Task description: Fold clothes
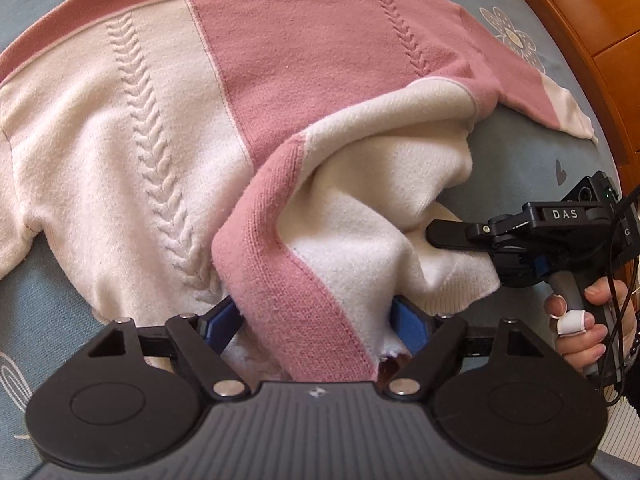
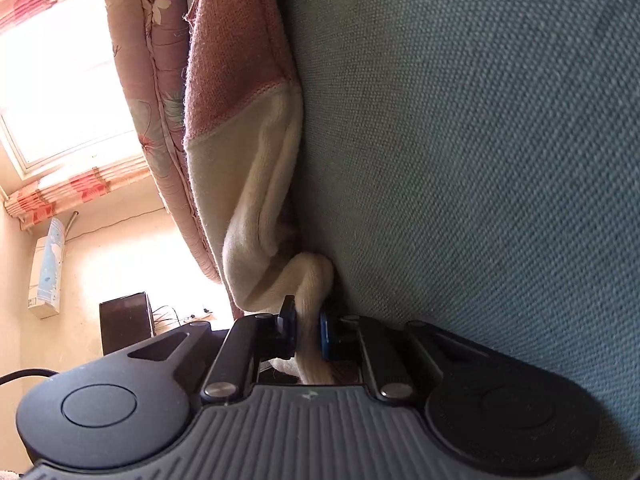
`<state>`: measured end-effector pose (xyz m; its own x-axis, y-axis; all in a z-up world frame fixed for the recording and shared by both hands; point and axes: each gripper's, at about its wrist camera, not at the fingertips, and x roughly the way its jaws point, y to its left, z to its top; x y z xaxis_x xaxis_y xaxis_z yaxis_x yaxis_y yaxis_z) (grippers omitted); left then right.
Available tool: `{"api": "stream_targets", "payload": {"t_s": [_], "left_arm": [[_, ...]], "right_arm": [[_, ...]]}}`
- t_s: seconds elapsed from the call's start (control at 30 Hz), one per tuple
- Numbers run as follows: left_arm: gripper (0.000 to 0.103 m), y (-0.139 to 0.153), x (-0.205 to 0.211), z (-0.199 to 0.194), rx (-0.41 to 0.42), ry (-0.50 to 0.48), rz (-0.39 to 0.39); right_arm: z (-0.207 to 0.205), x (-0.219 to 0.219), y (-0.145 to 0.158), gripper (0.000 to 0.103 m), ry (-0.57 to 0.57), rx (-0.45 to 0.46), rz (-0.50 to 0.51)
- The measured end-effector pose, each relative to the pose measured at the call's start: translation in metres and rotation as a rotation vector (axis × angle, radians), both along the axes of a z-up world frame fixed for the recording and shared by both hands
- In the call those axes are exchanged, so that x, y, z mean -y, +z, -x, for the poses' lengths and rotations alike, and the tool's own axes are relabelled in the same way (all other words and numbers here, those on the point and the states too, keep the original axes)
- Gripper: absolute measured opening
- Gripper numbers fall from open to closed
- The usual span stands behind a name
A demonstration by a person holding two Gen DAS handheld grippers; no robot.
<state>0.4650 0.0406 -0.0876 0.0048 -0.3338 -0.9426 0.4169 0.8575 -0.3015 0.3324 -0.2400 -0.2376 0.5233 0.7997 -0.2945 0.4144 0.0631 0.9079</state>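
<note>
A pink and cream knitted sweater (image 1: pixel 168 112) lies spread flat on a grey-blue bedsheet (image 1: pixel 532 168), neckline away from the left camera. Its body is split lengthwise, cream on the left of that view and pink on the right, with a raised braid pattern running down each half. The lower right corner of the sweater is lifted and turned over toward the middle, so a pink band and the fuzzy cream inside face upward. One sleeve (image 1: pixel 560 108) stretches out to the right on the sheet, pink with a cream cuff.

The left hand-held gripper (image 1: pixel 316 320) has its blue-padded fingers spread, with the raised hem bunched between them; the cloth fills the gap, and whether the pads actually press it cannot be told. The right hand-held gripper (image 1: pixel 452 236) comes in from the right of that view, its black finger laid against the lifted cream cloth, and the person's right hand (image 1: pixel 588 320) grips the handle, one finger wrapped in white tape. In the right wrist view the right hand-held gripper (image 2: pixel 308 332) is pinching a thick cream fold of the sweater (image 2: pixel 260 184) between its fingers, low against the bedsheet (image 2: pixel 480 160).

A wooden bed frame (image 1: pixel 580 16) borders the sheet. A floral quilt (image 2: pixel 148 92) and a bright window (image 2: pixel 60 80) lie beyond.
</note>
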Motion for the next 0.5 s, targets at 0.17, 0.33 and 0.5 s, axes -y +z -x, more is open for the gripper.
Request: {"api": "stream_targets", "payload": {"t_s": [0.17, 0.33, 0.5], "left_arm": [[0.081, 0.000, -0.001, 0.001, 0.001, -0.005, -0.002], [0.082, -0.001, 0.001, 0.001, 0.006, -0.009, -0.005], [0.082, 0.000, -0.001, 0.003, 0.007, -0.003, -0.003]], "right_arm": [[-0.006, -0.008, -0.004, 0.012, -0.038, -0.012, -0.042], [-0.003, -0.012, 0.000, 0.012, -0.014, 0.005, 0.003], [-0.008, -0.015, 0.010, 0.012, 0.022, 0.011, 0.040]]}}
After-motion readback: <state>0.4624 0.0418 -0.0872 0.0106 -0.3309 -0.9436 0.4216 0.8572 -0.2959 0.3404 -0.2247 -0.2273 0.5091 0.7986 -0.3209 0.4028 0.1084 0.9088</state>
